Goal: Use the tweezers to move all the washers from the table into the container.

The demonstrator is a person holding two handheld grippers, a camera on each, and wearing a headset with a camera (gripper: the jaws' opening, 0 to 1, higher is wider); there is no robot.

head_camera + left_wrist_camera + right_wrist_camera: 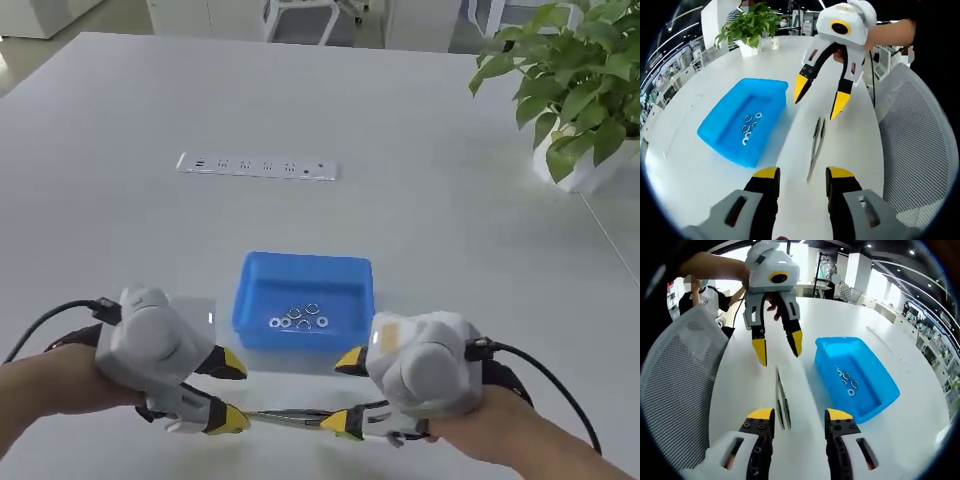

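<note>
Facing each other over the white table [450,200], the left gripper [235,392] and right gripper [348,392] had their jaws apart and empty. The tweezers [290,415] lay flat between them, likely unneeded. The washers [298,320] sat inside the blue container [305,262], too small to count.

Ends of tweezers [290,413] covered in head view, plant [572,70] cropped by frame edge, washers [298,319] too small to count
</note>
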